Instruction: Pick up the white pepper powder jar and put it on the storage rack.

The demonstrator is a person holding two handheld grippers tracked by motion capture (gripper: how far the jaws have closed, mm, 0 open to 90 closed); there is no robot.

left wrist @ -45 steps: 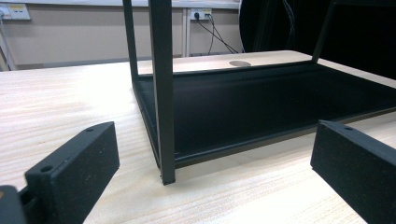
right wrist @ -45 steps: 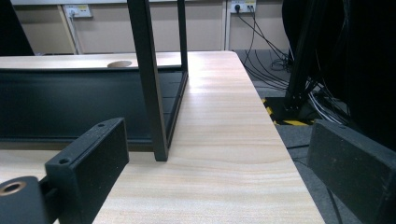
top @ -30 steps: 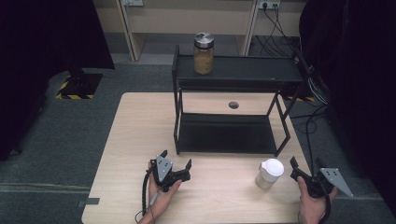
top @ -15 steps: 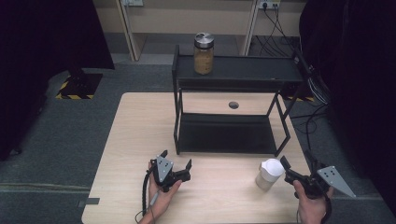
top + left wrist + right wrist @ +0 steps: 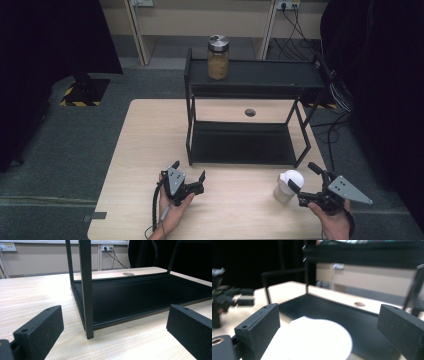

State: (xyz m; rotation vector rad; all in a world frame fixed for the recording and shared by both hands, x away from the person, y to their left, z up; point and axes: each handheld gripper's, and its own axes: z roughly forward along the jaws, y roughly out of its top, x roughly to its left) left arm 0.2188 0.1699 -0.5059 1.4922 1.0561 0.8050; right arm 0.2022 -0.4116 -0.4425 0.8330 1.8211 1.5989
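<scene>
A white lidded cup (image 5: 289, 186) stands near the table's front right; in the right gripper view the cup (image 5: 317, 340) sits low between the two jaws. My right gripper (image 5: 302, 175) is open, with its jaws to either side of the cup's top and a gap on both sides. My left gripper (image 5: 189, 170) stays open at the front middle of the table, facing the black rack's (image 5: 250, 80) front left post (image 5: 86, 290) with nothing between its jaws. A jar (image 5: 218, 56) of tan contents with a metal lid stands on the rack's top shelf.
The rack's lower shelf (image 5: 140, 295) lies bare on the light wooden table (image 5: 150, 130). A round cable hole (image 5: 250, 112) sits behind the rack. Cables (image 5: 345, 95) hang off the rack's right end. Grey carpet surrounds the table.
My right gripper has moved left toward the white cup, so its open jaws now flank the cup's top. The left gripper and the jar have not moved.
</scene>
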